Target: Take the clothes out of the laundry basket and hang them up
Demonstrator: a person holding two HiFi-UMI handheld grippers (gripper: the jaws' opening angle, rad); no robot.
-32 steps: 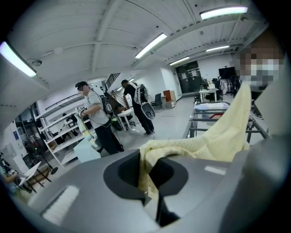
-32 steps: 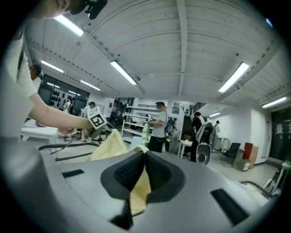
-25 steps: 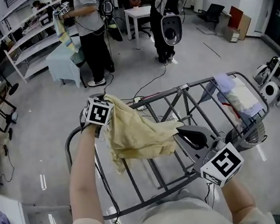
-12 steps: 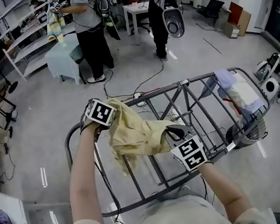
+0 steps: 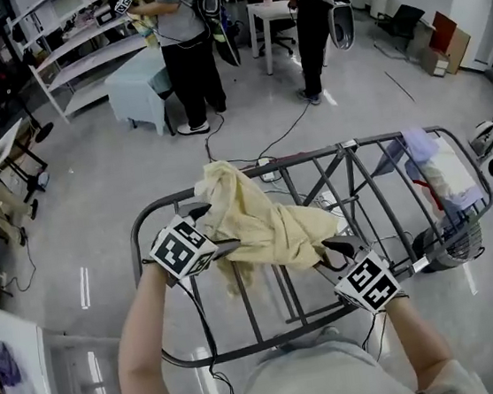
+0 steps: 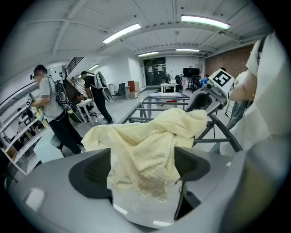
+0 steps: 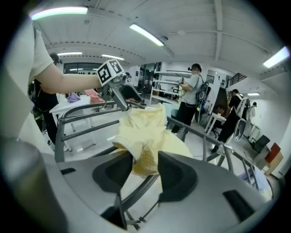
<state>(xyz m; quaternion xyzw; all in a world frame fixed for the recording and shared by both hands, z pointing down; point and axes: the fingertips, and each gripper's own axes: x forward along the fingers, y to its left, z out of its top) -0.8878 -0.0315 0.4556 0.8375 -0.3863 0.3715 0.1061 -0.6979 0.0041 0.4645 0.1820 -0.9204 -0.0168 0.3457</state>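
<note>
A pale yellow cloth [image 5: 263, 225] lies draped in a heap over the bars of a grey metal drying rack [image 5: 375, 194]. My left gripper [image 5: 210, 229] is at the cloth's left edge with its jaws wide open; in the left gripper view the cloth [image 6: 150, 145] hangs loosely between the pads without being pressed. My right gripper [image 5: 332, 254] is at the cloth's right edge. Its jaws are opening, and a fold of the cloth [image 7: 145, 136] sits loosely in the gap between its pads [image 7: 177, 175]. Each gripper view shows the other gripper across the cloth.
Lilac and white garments [image 5: 435, 168] hang on the rack's far right end, above a floor fan [image 5: 453, 242]. A white crate [image 5: 69, 383] stands at lower left. People [image 5: 188, 47] stand by white shelves [image 5: 77, 52] at the back. Cables trail over the floor.
My left gripper has let go of the cloth's top and come down to its left edge, jaws now wide. My right gripper moved in from lower right to the cloth, and its jaws have spread.
</note>
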